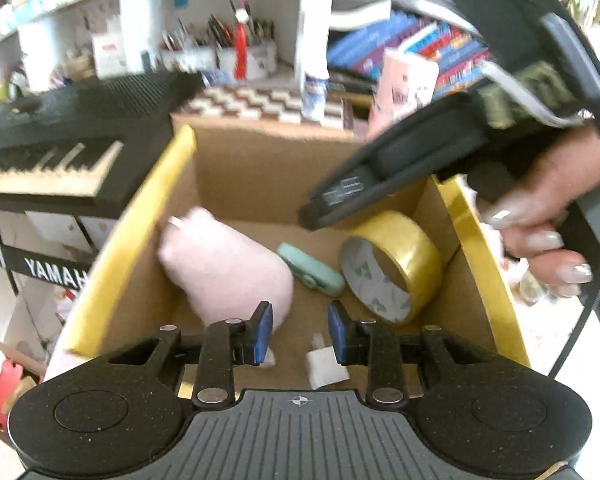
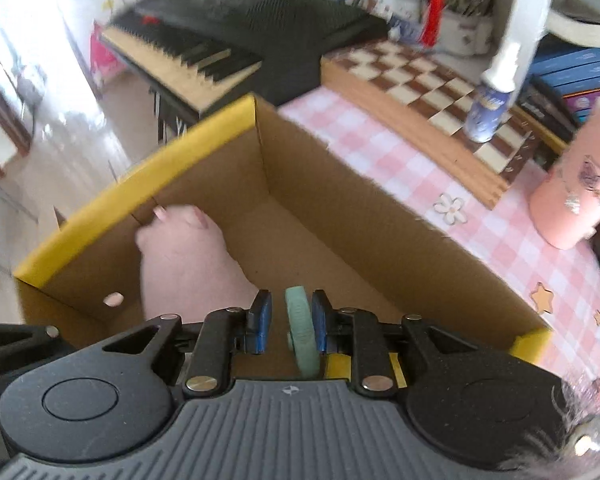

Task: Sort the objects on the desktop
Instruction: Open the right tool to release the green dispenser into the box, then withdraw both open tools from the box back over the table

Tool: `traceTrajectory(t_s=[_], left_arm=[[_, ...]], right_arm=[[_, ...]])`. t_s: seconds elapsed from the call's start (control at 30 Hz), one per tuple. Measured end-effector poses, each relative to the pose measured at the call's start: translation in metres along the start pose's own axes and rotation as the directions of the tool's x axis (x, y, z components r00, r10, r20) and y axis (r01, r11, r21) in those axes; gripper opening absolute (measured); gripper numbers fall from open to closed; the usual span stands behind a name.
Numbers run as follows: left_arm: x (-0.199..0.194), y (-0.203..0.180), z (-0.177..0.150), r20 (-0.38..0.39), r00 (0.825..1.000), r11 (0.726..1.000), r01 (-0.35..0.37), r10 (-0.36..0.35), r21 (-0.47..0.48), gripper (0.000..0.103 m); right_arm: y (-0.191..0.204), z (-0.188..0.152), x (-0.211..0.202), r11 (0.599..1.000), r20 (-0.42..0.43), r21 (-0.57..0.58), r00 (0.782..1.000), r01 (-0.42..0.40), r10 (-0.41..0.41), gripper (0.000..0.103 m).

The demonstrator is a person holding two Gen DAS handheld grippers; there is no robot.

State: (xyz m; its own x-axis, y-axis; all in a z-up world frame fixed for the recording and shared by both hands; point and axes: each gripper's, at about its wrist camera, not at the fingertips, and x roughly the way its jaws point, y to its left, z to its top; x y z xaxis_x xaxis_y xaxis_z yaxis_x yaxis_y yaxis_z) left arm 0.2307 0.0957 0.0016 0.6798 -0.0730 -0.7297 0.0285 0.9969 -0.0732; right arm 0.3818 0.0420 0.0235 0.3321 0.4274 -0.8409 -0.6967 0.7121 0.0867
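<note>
A cardboard box with yellow-edged flaps (image 1: 172, 184) (image 2: 148, 168) stands on the desk. Inside lie a pink plush pouch (image 1: 228, 268) (image 2: 184, 256), a mint-green oblong item (image 1: 312, 274), a roll of yellow tape (image 1: 396, 268) and a small white piece (image 1: 324, 364). My left gripper (image 1: 300, 330) is open and empty above the box floor. My right gripper (image 2: 288, 322) hangs over the box, fingers apart; the mint-green item (image 2: 302, 328) shows between them, against the right pad. In the left wrist view the right gripper's body (image 1: 400, 176) hovers above the box while the green item lies on the floor.
A black Yamaha keyboard (image 1: 60, 148) (image 2: 228, 36) stands to the box's left. A chessboard (image 2: 428, 80) with a blue bottle (image 2: 488, 108) sits behind on a pink checked cloth (image 2: 420, 184). A pink cup (image 2: 580, 196), books (image 1: 420, 52) and pen holders (image 1: 228, 48) are beyond.
</note>
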Motion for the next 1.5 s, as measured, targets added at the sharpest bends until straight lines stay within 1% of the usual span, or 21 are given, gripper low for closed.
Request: traceTrajectory(t_s=[0.1,0.2,0.33,0.4,0.47,0.5,0.6,0.67,0.77,0.87,0.97,1.1,1.13,1.17,1.23,1.3,1.37,1.5], left_arm=[[-0.024,0.01,0.006,0.069,0.997,0.999,-0.02,0.023,-0.035,0.031],[-0.046,0.02,0.005,0.135,0.99,0.997,-0.034,0.043,-0.069,0.031],[-0.066,0.029,0.002,0.199,0.978,0.995,-0.044,0.062,-0.095,0.032],[-0.077,0.031,-0.002,0.225,0.972,0.994,-0.046,0.068,-0.102,0.032],[-0.086,0.035,-0.006,0.25,0.966,0.993,-0.044,0.07,-0.106,0.032],[-0.09,0.035,-0.009,0.261,0.962,0.993,-0.047,0.073,-0.106,0.032],[-0.103,0.035,-0.02,0.29,0.953,0.992,-0.056,0.085,-0.109,0.036],[-0.112,0.035,-0.029,0.308,0.948,0.992,-0.053,0.086,-0.113,0.037],[-0.123,0.034,-0.045,0.318,0.945,0.993,-0.044,0.078,-0.111,0.037],[-0.131,0.032,-0.063,0.303,0.95,0.993,-0.044,0.075,-0.109,0.037],[-0.138,0.031,-0.079,0.285,0.955,0.993,-0.044,0.074,-0.111,0.037],[-0.151,0.024,-0.099,0.29,0.954,0.994,-0.049,0.076,-0.098,0.037],[-0.153,0.022,-0.103,0.294,0.953,0.995,-0.048,0.073,-0.092,0.039],[-0.156,0.019,-0.109,0.296,0.952,0.995,-0.049,0.071,-0.082,0.045],[-0.161,0.012,-0.118,0.301,0.951,0.997,-0.056,0.072,-0.059,0.051],[-0.164,0.009,-0.126,0.295,0.953,0.997,-0.06,0.068,-0.039,0.051],[-0.166,0.007,-0.133,0.275,0.96,0.999,-0.046,0.052,-0.028,0.051],[-0.17,0.002,-0.145,0.272,0.961,0.999,-0.041,0.043,-0.013,0.051]], right_arm=[[0.0,-0.004,-0.028,0.999,0.08,0.045,0.997,-0.006,0.003,0.021],[0.004,-0.018,-0.061,0.997,0.164,0.071,0.986,0.013,-0.024,0.021],[0.014,-0.041,-0.099,0.992,0.252,0.121,0.966,0.032,-0.061,0.021],[0.02,-0.053,-0.11,0.987,0.286,0.156,0.955,0.035,-0.079,0.021],[0.027,-0.069,-0.124,0.982,0.322,0.182,0.94,0.056,-0.113,0.021],[0.031,-0.077,-0.13,0.979,0.337,0.193,0.932,0.072,-0.135,0.021],[0.039,-0.105,-0.147,0.958,0.389,0.256,0.894,0.128,-0.223,0.021],[0.045,-0.126,-0.156,0.936,0.408,0.312,0.867,0.164,-0.288,0.021],[0.057,-0.157,-0.166,0.896,0.416,0.382,0.824,0.226,-0.385,0.021],[0.071,-0.187,-0.171,0.866,0.403,0.428,0.804,0.257,-0.437,0.021],[0.089,-0.21,-0.17,0.847,0.381,0.456,0.8,0.274,-0.464,0.021],[0.111,-0.235,-0.169,0.833,0.355,0.474,0.805,0.284,-0.476,0.021],[0.118,-0.241,-0.168,0.834,0.35,0.472,0.808,0.285,-0.474,0.021],[0.123,-0.246,-0.167,0.836,0.347,0.467,0.81,0.288,-0.473,0.021],[0.137,-0.258,-0.165,0.839,0.338,0.454,0.813,0.301,-0.475,0.022],[0.151,-0.268,-0.164,0.843,0.337,0.443,0.815,0.304,-0.471,0.025],[0.161,-0.277,-0.164,0.85,0.335,0.425,0.818,0.312,-0.468,0.026],[0.175,-0.289,-0.166,0.85,0.324,0.415,0.821,0.323,-0.47,0.026]])
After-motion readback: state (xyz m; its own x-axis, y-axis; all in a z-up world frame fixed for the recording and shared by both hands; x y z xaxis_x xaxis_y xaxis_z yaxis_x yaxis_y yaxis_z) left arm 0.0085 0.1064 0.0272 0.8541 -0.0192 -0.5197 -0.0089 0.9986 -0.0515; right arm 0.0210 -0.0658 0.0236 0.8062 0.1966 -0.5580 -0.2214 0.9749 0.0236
